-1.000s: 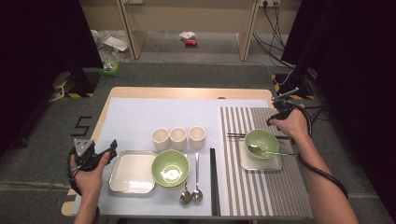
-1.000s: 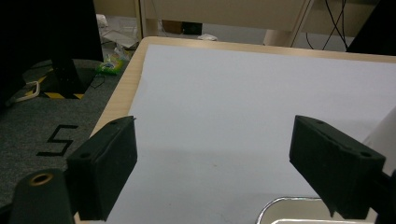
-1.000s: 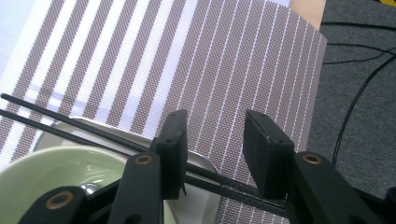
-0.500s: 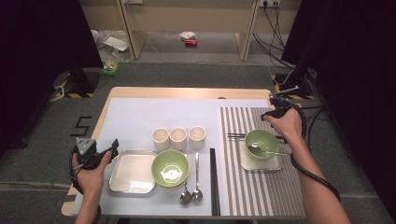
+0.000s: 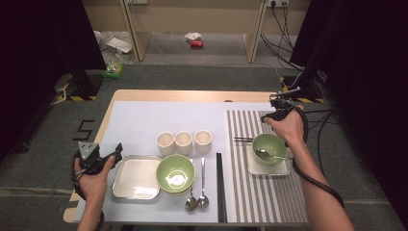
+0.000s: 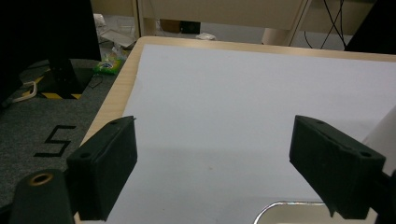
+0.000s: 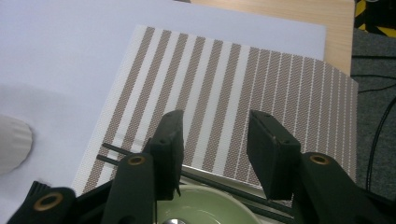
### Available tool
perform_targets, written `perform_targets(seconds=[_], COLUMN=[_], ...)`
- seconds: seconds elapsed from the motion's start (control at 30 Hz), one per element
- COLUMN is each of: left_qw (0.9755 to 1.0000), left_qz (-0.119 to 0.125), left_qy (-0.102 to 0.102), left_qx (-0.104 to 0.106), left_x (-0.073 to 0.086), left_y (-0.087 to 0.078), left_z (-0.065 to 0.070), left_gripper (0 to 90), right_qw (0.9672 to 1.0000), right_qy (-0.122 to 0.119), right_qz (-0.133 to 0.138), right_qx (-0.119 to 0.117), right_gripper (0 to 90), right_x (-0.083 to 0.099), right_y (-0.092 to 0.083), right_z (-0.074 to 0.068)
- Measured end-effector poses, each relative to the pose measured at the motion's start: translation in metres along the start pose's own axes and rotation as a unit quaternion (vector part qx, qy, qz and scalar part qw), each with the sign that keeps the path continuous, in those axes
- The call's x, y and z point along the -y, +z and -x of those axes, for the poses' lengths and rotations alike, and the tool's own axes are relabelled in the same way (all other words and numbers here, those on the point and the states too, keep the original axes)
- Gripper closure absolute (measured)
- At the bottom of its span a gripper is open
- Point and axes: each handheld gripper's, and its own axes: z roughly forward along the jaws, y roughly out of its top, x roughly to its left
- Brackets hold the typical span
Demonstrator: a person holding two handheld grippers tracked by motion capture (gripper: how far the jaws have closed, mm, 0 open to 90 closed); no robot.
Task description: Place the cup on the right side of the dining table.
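A small green bowl (image 5: pixel 269 146) with a metal spoon (image 5: pixel 272 154) in it sits on a square plate (image 5: pixel 284 168) on the striped mat (image 5: pixel 262 197). My right gripper (image 5: pixel 272 114) hovers just beyond the bowl's far rim. In the right gripper view that gripper (image 7: pixel 215 149) is open; its jaws have just been opening, with nothing between them, above the bowl rim (image 7: pixel 205 210) and black chopsticks (image 7: pixel 116 151). My left gripper (image 5: pixel 115 151) rests at the table's left edge, beside a silver tray (image 5: pixel 137 175). It stands wide open (image 6: pixel 212 158) and empty.
Three cream cups (image 5: pixel 184 141) line the middle. A larger green bowl (image 5: pixel 176 173) sits right of the tray, with two spoons (image 5: pixel 197 199) and long black chopsticks (image 5: pixel 220 185) beside it. A white sheet (image 6: pixel 233 93) covers the table's left part.
My right hand has drawn back from over the small bowl toward the far right corner and lifted a little. The left hand has stayed still.
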Motion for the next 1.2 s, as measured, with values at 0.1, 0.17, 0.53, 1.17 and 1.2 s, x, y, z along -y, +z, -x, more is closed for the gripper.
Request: perform_targets(seconds=[0.1,0.17,0.53,1.17,1.2], left_qw=[1.0000,1.0000,1.0000,0.9999,0.9999], left_qz=[-0.001,-0.001,0.000,-0.001,-0.002], left_qy=[0.001,0.001,0.004,0.006,0.006], left_qx=[0.001,0.000,0.008,0.013,0.014], left_x=[0.000,0.000,-0.001,-0.002,-0.001], left_y=[0.000,0.000,0.000,0.001,0.000], left_z=[0.001,0.001,0.004,0.005,0.005], left_gripper=[14.1,14.1,14.1,14.0,14.0], right_qw=[1.0000,1.0000,0.9999,0.9990,0.9990], right_qy=[-0.006,-0.006,-0.003,-0.025,-0.025], right_qz=[0.000,-0.003,-0.002,-0.002,-0.002], right_qx=[-0.003,-0.006,-0.010,-0.036,-0.036], right_gripper=[56.7,56.6,56.7,57.0,57.0], right_x=[0.000,0.000,0.001,0.004,0.004], right_y=[0.003,0.004,0.004,0.005,0.005], right_z=[-0.004,-0.006,-0.020,-0.063,-0.063])
